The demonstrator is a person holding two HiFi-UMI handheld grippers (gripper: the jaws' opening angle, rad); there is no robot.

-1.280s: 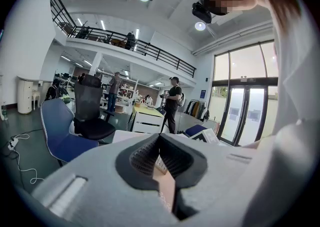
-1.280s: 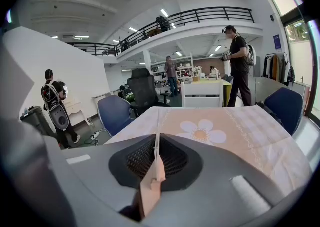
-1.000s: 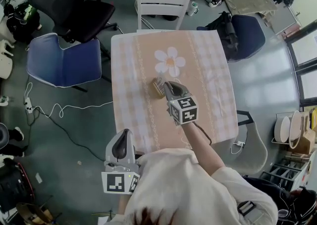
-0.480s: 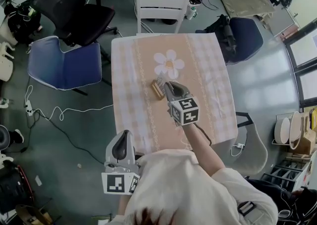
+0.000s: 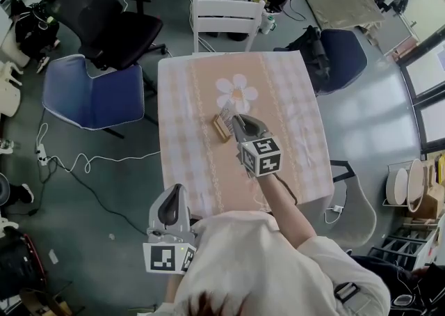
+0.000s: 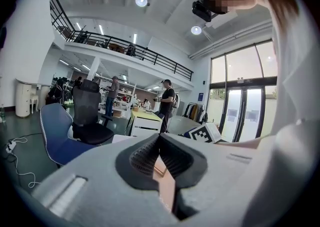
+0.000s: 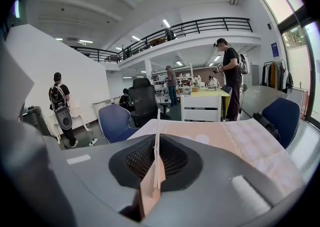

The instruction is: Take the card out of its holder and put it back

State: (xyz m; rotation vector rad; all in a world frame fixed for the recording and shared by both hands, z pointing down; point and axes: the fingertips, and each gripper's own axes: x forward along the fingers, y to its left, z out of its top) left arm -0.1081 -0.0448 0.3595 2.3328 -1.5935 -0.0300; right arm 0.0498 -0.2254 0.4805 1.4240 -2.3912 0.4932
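A small wooden card holder (image 5: 221, 127) lies on the checked tablecloth (image 5: 188, 147) just below the flower print (image 5: 236, 90). My right gripper (image 5: 235, 120) reaches over it and is shut on a thin pale card (image 5: 225, 110). In the right gripper view the card (image 7: 158, 131) stands edge-on between the pads (image 7: 172, 158) and sticks out past the tips; the holder is hidden there. I cannot tell whether the card touches the holder. My left gripper (image 5: 172, 193) hangs off the table's near edge, jaws together (image 6: 160, 138), with nothing in them.
A white wooden chair (image 5: 228, 5) stands at the table's far side. A blue chair (image 5: 94, 92) and a black office chair (image 5: 104, 12) are to the left, and a dark blue chair (image 5: 345, 50) to the right. Cables trail on the floor at the left.
The right gripper with the card has barely shifted over the holder. The left gripper has not moved.
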